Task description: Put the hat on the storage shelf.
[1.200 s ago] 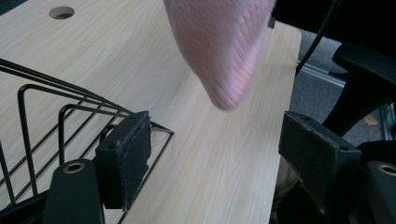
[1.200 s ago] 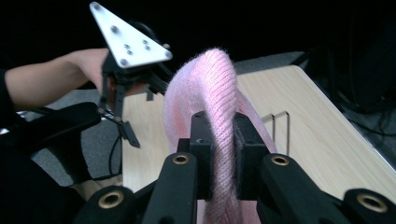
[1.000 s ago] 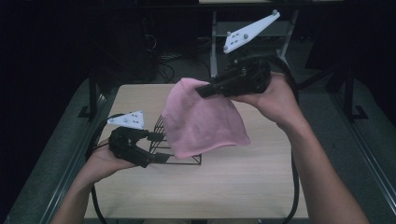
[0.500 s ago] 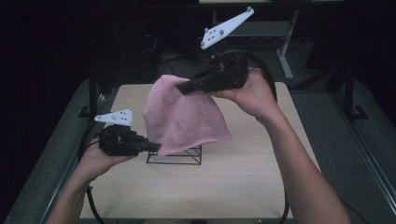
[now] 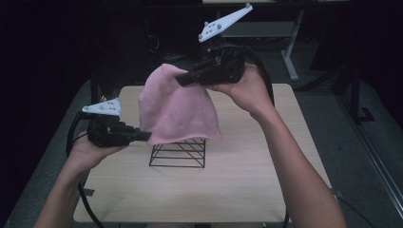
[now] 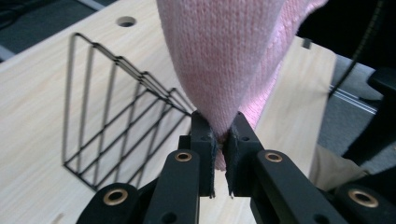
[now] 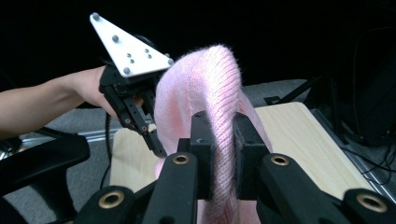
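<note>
Your light wooden desk [image 5: 247, 180] carrying a black wire rack [image 5: 178, 153], a pink knitted cloth [image 5: 177, 110] hanging above the rack, your right hand-held gripper [image 5: 183, 79] pinching its top, your left hand-held gripper [image 5: 146, 137] clamping its lower edge.

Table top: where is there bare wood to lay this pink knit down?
The table is bare between the wire rack and the near edge, and on the right, under the right forearm. The middle is crowded: the pink knit cloth hangs over the rack, gripped by the left gripper and the right gripper.
</note>
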Demonstrator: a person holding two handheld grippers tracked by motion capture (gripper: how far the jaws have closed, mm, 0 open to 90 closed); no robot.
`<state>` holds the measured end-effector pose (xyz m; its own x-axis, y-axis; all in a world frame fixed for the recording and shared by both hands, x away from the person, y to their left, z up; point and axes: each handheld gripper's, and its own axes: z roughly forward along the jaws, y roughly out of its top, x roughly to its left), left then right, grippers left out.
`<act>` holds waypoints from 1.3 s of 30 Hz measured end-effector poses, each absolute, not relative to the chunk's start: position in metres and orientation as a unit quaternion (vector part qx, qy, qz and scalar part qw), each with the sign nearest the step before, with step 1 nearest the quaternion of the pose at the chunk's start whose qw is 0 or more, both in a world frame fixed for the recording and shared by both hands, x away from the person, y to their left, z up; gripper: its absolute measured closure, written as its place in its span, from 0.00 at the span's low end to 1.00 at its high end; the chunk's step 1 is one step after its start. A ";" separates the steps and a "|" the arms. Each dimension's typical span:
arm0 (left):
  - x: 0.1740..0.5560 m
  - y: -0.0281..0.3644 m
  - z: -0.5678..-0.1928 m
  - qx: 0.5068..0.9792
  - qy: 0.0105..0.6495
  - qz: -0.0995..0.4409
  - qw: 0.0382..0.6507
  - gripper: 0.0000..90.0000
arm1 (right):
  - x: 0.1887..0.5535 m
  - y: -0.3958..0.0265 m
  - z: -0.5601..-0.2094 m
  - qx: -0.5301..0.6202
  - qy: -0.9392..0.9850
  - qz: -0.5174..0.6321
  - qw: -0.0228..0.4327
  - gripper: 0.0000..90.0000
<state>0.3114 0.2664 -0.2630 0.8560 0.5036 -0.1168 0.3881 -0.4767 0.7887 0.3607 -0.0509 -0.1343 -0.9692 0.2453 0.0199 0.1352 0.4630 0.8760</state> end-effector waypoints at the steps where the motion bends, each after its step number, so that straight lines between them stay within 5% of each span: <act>1: 0.313 0.268 -0.263 0.857 0.262 0.068 0.439 0.93 | 0.365 -0.050 -0.136 0.116 0.852 0.506 0.059 0.90; 39: 0.352 0.266 -0.296 0.871 0.305 0.084 0.376 0.93 | 0.408 -0.059 -0.192 0.172 0.843 0.509 0.029 0.89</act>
<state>0.3525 0.2658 -0.2955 0.7998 0.5944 -0.0839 0.4685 -0.5306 0.7064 0.4077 -0.0586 -0.1915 -0.9388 0.3202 0.1267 0.2613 0.4228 0.8677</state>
